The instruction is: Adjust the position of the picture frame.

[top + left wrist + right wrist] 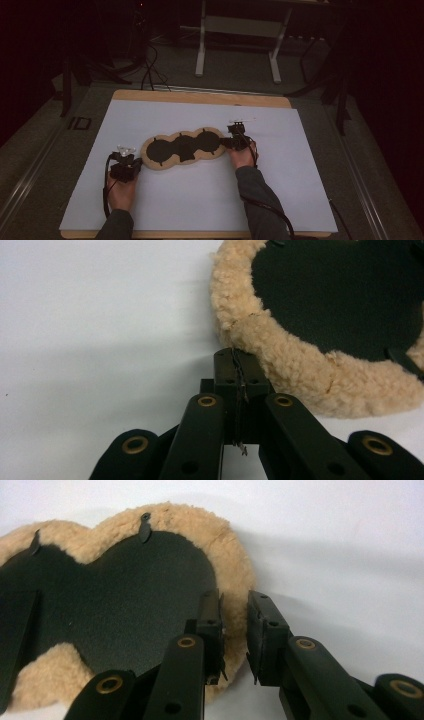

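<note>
Left gripper (131, 161) sits at the near-left end of the fleece-edged black pad (183, 147), jaws clenched together with nothing between them, tips touching the fleece rim. Right gripper (226, 142) is at the pad's right end, jaws straddling the fleece rim with a narrow gap, not yet clamped. The pad lies flat mid-sheet on the white table cover (280, 170). Beyond the pad, table legs (201, 50) stand on the floor.

My high view looks forward and down on the whole table (150, 220) from above my side. Each gripper view looks close along its own jaws, low over the tabletop, and both share the fleece pad (183, 148) from opposite ends.
</note>
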Demonstrator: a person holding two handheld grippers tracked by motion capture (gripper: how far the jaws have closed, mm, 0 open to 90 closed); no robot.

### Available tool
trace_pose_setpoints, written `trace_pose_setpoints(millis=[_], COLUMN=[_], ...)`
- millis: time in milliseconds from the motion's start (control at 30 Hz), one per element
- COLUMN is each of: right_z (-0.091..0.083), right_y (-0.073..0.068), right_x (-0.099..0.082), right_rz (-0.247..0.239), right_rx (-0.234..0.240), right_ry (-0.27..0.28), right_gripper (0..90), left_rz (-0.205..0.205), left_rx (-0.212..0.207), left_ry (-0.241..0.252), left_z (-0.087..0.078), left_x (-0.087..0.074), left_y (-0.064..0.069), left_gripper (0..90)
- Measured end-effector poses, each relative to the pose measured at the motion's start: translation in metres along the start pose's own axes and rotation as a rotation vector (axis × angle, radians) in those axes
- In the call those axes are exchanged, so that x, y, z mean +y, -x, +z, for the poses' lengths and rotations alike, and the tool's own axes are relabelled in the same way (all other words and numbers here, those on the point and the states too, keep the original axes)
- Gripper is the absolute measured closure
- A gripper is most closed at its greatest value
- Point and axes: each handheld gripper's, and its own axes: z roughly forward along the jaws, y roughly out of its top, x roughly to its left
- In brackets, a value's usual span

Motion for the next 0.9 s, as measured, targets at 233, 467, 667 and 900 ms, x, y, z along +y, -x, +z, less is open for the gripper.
trace_pose_setpoints(millis=[233, 467, 667, 900], right_z=[-0.012, -0.016, -0.018, -0.004], right_y=[0.002, 0.008, 0.017, 0.013], right_x=[-0.014, -0.017, -0.017, -0.014], right_rz=[-0.004, -0.025, -0.015, -0.033], right_rx=[0.027, 0.063, -0.009, -0.037], right_ry=[-0.005, 0.042, 0.119, 0.083], right_gripper=[76.5, 73.2, 85.9, 85.5], left_rz=[0.032, 0.0, -0.033, -0.057], left_rx=[0.016, -0.017, -0.038, -0.057], left_ry=[-0.001, 0.005, 0.015, 0.037], left_z=[0.002, 0.004, 0.006, 0.01], left_x=[0.002, 0.003, 0.005, 0.005], left_y=[0.002, -0.003, -0.008, -0.012], left_gripper=[90.0, 90.0, 90.0, 90.0])
